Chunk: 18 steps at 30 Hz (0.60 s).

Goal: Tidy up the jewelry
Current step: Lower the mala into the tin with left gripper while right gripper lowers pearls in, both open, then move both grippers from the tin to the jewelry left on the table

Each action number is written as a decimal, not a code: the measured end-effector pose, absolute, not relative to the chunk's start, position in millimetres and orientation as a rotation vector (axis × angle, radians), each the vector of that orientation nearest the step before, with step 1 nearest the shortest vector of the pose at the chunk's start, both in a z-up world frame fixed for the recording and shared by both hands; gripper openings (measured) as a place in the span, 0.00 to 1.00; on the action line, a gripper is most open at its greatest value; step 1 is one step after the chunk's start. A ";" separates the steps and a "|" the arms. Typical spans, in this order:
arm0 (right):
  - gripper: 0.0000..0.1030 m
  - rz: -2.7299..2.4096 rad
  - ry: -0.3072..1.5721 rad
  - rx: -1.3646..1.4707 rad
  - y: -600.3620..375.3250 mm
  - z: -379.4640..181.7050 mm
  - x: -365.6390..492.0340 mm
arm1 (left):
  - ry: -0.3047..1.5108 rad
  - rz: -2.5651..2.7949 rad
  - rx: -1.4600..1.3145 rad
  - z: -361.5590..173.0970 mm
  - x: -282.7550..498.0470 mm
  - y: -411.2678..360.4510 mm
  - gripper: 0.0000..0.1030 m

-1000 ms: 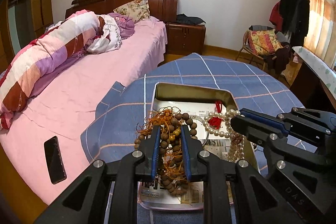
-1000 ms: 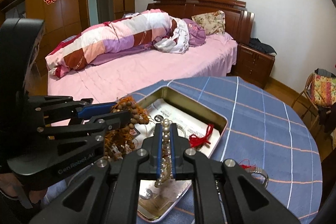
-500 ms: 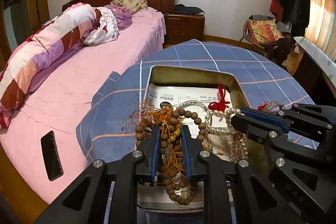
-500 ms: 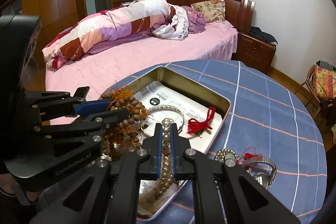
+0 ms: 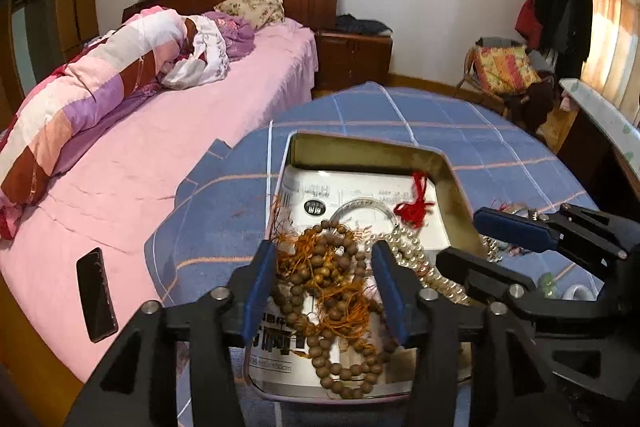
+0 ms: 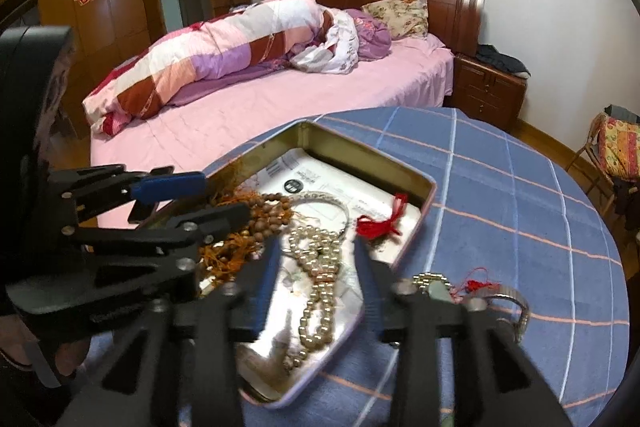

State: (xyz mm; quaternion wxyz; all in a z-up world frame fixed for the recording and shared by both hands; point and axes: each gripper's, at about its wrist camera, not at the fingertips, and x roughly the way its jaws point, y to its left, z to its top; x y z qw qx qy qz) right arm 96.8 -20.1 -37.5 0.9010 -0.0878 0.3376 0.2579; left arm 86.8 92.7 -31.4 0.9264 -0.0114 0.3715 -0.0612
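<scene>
Since the earlier frame both pairs of fingers have been spread apart, and the jewelry has been released. The wooden bead mala (image 5: 332, 291), round-beaded with frayed orange tassels, lies in the shallow rectangular metal tin (image 5: 372, 151) between the left gripper (image 5: 324, 287) fingers. The glossy pearl necklace (image 6: 318, 283) is draped inside beneath the right gripper (image 6: 316, 275), on the checked-cloth table (image 6: 500, 187).

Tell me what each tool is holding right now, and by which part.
Nothing. Left tool is open over the wooden bead string; right tool is open over the pearl strand. Both lie in the tin.
</scene>
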 end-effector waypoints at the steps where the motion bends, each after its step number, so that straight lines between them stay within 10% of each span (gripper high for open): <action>1: 0.50 0.530 0.696 -0.175 -24.0 -35.6 95.8 | 0.754 -0.127 -0.025 -29.2 85.5 92.3 0.59; 18: 0.67 0.198 0.777 -0.106 -170.8 -50.0 53.4 | 0.683 -0.120 0.127 -17.9 49.5 28.8 0.68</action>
